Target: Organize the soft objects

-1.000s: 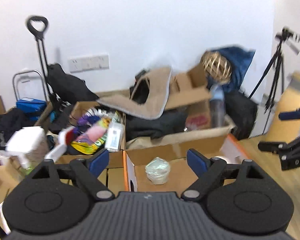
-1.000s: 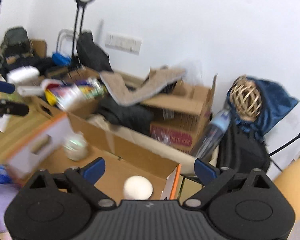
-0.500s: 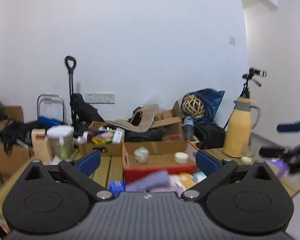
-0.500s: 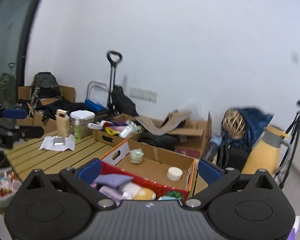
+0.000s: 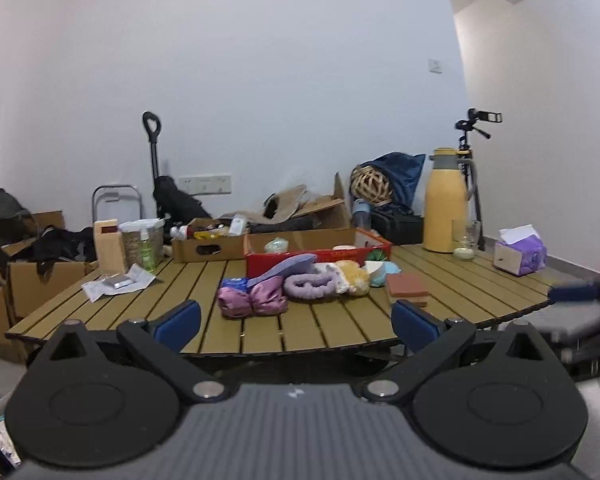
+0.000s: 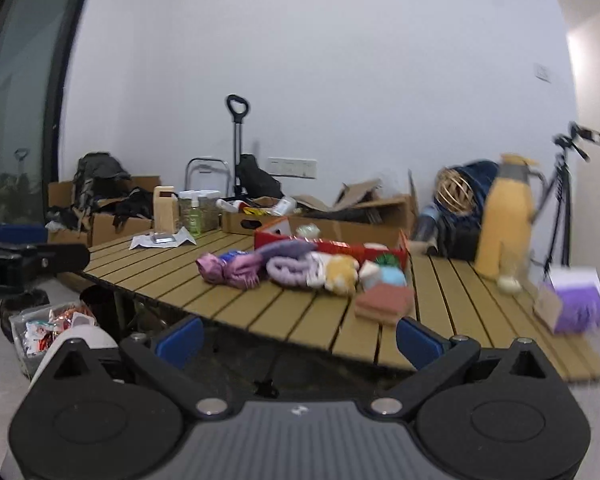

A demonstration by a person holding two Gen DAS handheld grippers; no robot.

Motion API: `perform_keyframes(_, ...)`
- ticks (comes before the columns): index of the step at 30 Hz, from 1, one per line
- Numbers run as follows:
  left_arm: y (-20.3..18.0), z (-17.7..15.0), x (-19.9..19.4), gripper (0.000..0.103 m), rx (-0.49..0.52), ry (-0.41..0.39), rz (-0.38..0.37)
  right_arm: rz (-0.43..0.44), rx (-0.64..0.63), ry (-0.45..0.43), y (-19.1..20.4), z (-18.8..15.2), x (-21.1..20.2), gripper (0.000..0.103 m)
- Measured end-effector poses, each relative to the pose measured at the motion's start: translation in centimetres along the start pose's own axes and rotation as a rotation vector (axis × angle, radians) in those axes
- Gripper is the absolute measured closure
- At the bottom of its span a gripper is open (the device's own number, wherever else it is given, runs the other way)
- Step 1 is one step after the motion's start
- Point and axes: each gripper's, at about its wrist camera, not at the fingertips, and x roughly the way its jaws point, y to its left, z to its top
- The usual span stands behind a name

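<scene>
A heap of soft things lies mid-table before a red cardboard box (image 5: 320, 255) (image 6: 384, 251): a pink satin pouch (image 5: 252, 300) (image 6: 230, 270), a purple fluffy band (image 5: 310, 286) (image 6: 288, 272), a yellow plush (image 5: 354, 276) (image 6: 342, 272), a teal and white sponge (image 5: 380, 270) (image 6: 392, 276) and a reddish pad (image 5: 408, 288) (image 6: 384, 300). My left gripper (image 5: 296, 322) hangs open and empty in front of the table's near edge. Level with it, my right gripper (image 6: 298, 338) also stands open and holds nothing. Both are well short of the heap.
The slatted wooden table (image 5: 340, 328) also carries a yellow jug (image 5: 446, 216), a purple tissue box (image 5: 520, 254), a paper with a packet (image 5: 118, 282) and a brown box of odds (image 5: 208, 246). Cardboard boxes, bags and a tripod (image 5: 474, 168) line the wall. A bin of wrappers (image 6: 52, 328) sits on the floor.
Both grippers have pulled far back from over the red box to beyond the table's near edge and sunk a little. The whole table and soft heap have come into view.
</scene>
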Motion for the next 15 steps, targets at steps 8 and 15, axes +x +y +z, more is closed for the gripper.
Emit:
perform_keyframes(8, -2.0, -1.6, 4.0, 0.000, -0.010, 0.064, -0.064, -0.046, 0.080, 0.034, -1.5, -3.5, 0.3, 0.000)
perform_keyframes(15, -2.7, -2.5, 10.9, 0.000, -0.023, 0.150, -0.092, -0.064, 0.188, 0.049, -5.7, -4.4, 4.7, 0.000)
